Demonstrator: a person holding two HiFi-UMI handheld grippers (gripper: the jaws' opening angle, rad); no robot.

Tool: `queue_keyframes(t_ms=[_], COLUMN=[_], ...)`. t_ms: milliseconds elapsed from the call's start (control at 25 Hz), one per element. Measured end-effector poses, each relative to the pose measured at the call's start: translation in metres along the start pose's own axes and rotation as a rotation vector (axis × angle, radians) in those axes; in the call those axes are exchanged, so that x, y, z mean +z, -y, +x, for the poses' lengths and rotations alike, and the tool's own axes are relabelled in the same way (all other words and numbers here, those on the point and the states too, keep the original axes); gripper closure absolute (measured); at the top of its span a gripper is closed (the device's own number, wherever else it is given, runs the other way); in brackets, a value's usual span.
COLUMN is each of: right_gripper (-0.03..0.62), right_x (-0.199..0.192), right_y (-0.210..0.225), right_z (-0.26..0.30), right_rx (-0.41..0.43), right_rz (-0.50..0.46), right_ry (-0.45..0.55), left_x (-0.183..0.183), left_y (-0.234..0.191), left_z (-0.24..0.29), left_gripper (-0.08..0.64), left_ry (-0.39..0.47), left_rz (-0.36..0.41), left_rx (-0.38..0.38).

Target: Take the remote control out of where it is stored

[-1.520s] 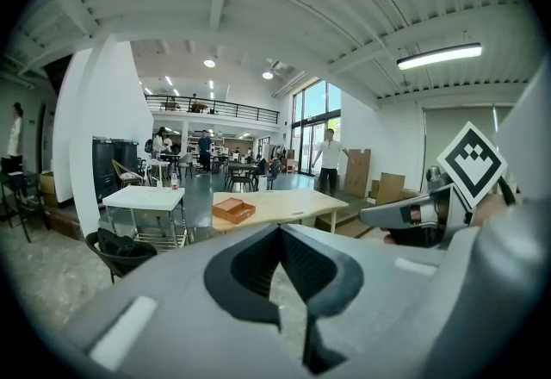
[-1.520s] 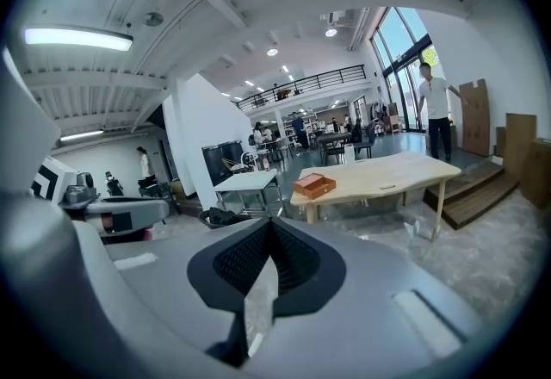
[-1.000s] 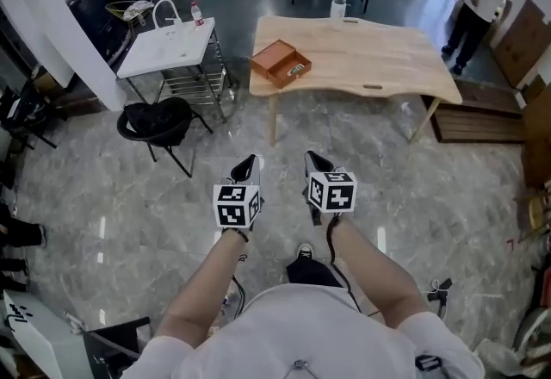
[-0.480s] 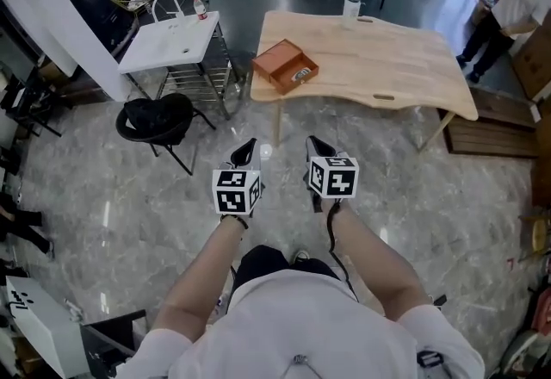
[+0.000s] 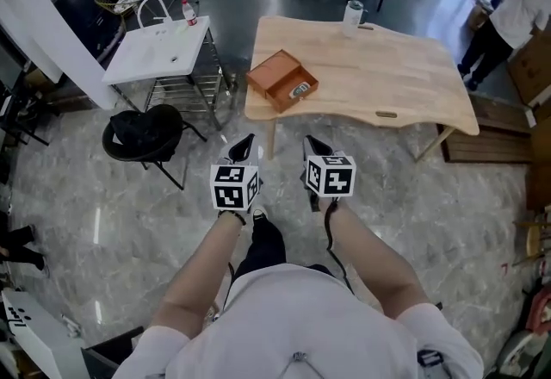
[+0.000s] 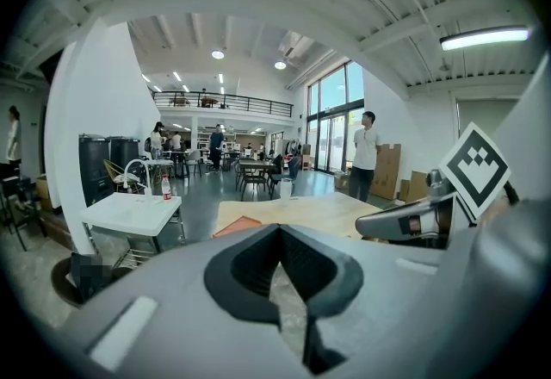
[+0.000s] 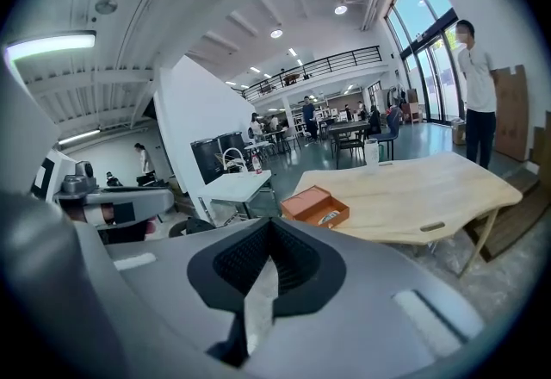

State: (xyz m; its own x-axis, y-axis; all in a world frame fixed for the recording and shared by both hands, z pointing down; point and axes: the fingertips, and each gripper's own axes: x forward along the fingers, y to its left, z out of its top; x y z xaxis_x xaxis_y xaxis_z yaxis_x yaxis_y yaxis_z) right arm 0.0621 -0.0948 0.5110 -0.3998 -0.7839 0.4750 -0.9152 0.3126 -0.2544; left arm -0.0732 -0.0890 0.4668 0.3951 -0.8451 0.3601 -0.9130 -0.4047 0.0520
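Note:
An open orange box (image 5: 280, 80) lies near the left end of a light wooden table (image 5: 387, 76), with the small remote control (image 5: 299, 90) inside it. The right gripper view shows the same box (image 7: 314, 205) and the remote (image 7: 328, 216) lying in its tray. My left gripper (image 5: 242, 147) and right gripper (image 5: 313, 147) are held side by side over the floor, well short of the table. Both are shut and hold nothing. In the left gripper view only a corner of the box (image 6: 238, 226) shows beyond the closed jaws.
A white sink table (image 5: 159, 48) and a black round chair (image 5: 142, 132) stand left of the wooden table. A white cup (image 5: 353, 14) sits at the table's far edge. A person (image 5: 508, 20) stands at the far right by a wooden platform (image 5: 499, 132).
The view has moved forward, so the table and box lie slightly nearer and lower in view. Both grippers stay shut, side by side in front of the body.

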Motion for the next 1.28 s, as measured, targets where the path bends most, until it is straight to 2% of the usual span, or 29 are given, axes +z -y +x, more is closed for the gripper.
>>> queue_keyframes(t_ms=[400, 600, 880, 1280], right_gripper=[0.566, 0.565, 0.565, 0.565], right_x=[0.068, 0.098, 0.107, 0.132], right_y=[0.007, 0.015, 0.039, 0.097], right_z=[0.136, 0.185, 0.241, 0.350], right_rx=[-0.079, -0.129, -0.169, -0.127], right_rz=[0.035, 0.047, 0.075, 0.094], right_ry=[-0.038, -0.041, -0.098, -0.193], left_x=[0.048, 0.064, 0.070, 0.078], left_y=[-0.085, -0.118, -0.154, -0.190], left_z=[0.126, 0.176, 0.237, 0.348], left_gripper=[0.560, 0.560, 0.560, 0.560], left_ry=[-0.028, -0.039, -0.070, -0.144], left_rz=[0.024, 0.032, 0.008, -0.003], left_rx=[-0.132, -0.188, -0.207, -0.170])
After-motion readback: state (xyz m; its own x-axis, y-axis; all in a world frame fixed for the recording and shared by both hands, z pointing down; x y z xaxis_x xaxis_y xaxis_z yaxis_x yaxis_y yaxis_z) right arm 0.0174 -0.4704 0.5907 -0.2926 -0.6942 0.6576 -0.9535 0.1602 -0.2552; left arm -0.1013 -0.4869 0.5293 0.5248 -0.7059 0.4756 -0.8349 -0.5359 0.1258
